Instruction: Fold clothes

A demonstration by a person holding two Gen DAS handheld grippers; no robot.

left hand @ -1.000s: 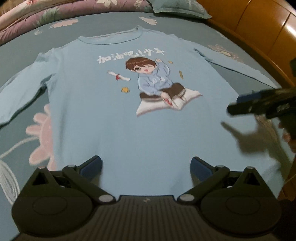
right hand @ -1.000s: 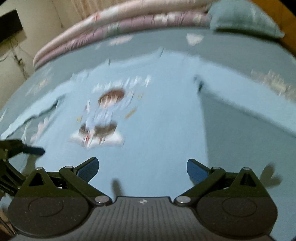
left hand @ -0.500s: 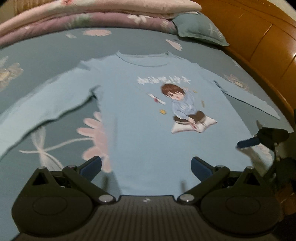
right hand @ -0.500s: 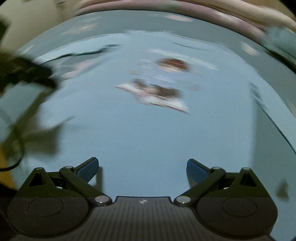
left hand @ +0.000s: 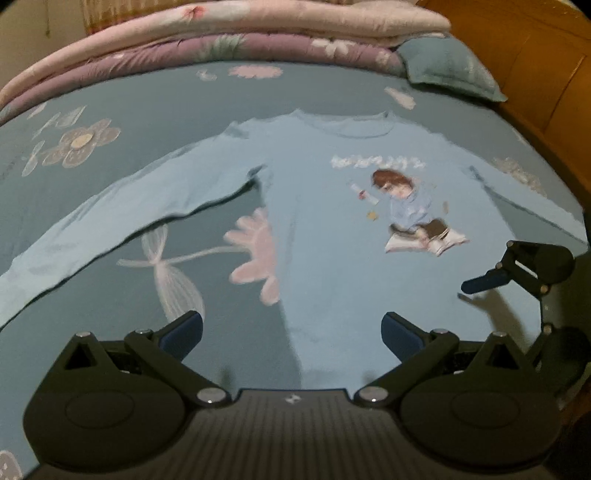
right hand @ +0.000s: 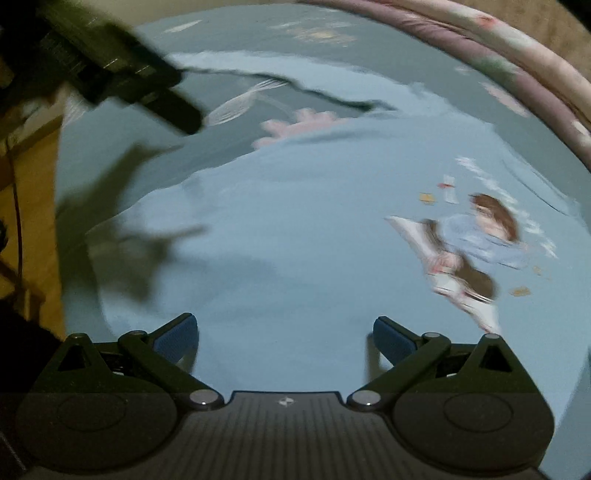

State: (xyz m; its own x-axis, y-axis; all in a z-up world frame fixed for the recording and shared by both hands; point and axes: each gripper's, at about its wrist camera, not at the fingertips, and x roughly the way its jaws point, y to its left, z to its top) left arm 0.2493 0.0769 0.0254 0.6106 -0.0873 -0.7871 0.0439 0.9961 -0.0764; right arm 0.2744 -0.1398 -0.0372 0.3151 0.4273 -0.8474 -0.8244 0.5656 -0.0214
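A light blue long-sleeved shirt point(left hand: 332, 229) with a cartoon print lies flat, front up, on the bed; its left sleeve point(left hand: 122, 214) stretches out to the left. My left gripper point(left hand: 291, 334) hovers open over the shirt's bottom left hem corner, holding nothing. In the left wrist view, the right gripper point(left hand: 487, 282) shows at the right edge, above the hem. In the blurred right wrist view my right gripper point(right hand: 284, 338) is open and empty over the shirt's lower body point(right hand: 295, 240), and the left gripper point(right hand: 122, 81) crosses the top left corner.
A teal flowered bedsheet point(left hand: 147, 122) covers the bed. Folded pink and purple quilts point(left hand: 258, 29) and a teal pillow point(left hand: 447, 70) lie at the far end. A wooden headboard point(left hand: 535, 74) runs along the right. Wooden floor point(right hand: 33, 177) shows beyond the bed's near edge.
My left gripper has swung left, from the middle of the hem toward its left corner. The right gripper has turned leftward across the shirt. Both stayed open.
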